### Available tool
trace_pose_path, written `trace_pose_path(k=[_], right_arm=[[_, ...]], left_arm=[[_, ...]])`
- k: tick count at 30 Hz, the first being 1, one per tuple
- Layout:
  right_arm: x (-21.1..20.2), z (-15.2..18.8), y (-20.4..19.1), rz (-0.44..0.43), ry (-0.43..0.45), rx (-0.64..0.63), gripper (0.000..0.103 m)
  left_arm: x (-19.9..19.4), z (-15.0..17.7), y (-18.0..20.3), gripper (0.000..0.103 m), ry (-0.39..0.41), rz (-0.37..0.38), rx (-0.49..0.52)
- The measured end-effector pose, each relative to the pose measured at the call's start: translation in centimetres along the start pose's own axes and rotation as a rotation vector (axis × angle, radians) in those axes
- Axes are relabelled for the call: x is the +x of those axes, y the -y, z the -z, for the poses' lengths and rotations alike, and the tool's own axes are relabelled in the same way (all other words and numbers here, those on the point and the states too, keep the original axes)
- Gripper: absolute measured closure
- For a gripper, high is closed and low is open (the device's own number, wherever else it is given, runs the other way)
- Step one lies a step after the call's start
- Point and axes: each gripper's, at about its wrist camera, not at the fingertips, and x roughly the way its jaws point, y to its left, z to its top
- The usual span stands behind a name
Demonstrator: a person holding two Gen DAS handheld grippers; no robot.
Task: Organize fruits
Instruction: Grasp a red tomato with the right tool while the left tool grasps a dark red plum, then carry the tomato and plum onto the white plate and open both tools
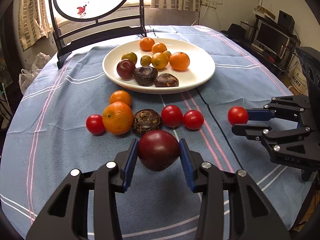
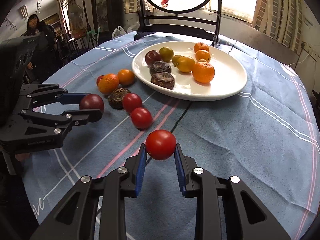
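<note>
My left gripper (image 1: 159,150) is shut on a dark red plum (image 1: 158,152) and holds it just above the cloth; it shows in the right wrist view (image 2: 94,108) too. My right gripper (image 2: 161,150) is shut on a red tomato (image 2: 161,145), also seen in the left wrist view (image 1: 237,115). A white plate (image 1: 200,76) holds several oranges, a plum and two dark water chestnuts. On the cloth in front of the plate lie two oranges (image 1: 118,118), a water chestnut (image 1: 147,121) and three tomatoes (image 1: 172,115).
A black stand with a round painted screen (image 1: 96,20) stands behind the plate at the table's far edge. The blue striped tablecloth (image 1: 60,150) covers a round table. A person (image 2: 40,32) stands at far left. A monitor (image 1: 272,36) sits off to the right.
</note>
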Motion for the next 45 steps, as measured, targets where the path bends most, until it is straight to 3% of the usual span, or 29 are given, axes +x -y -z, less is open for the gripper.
trace_pose_path(k=[10,27,37,45], right_arm=[[0.9,0.5,-3.6,-0.062,-0.027,-0.031,0.075],[1.1,-0.4,-3.6,-0.056,-0.036,-0.046,0.075],[-0.5,-3.2,-1.8,-0.025,0.038,-0.031,0.075],[-1.9,-6.3,2.0,0.033,0.125,0.034,0.075]], left_arm=[[-0.6,0.3,-0.1,0.062,0.019,-0.045,0.003],[-0.5,-1.0,-0.3,0.062,0.033,-0.061,0.020],[-1.2,-4.4,-0.7,0.062,0.098,-0.081,0.059],[-2.2,-9.0,-2.5,0.062,0.185,-0.094,0.042]])
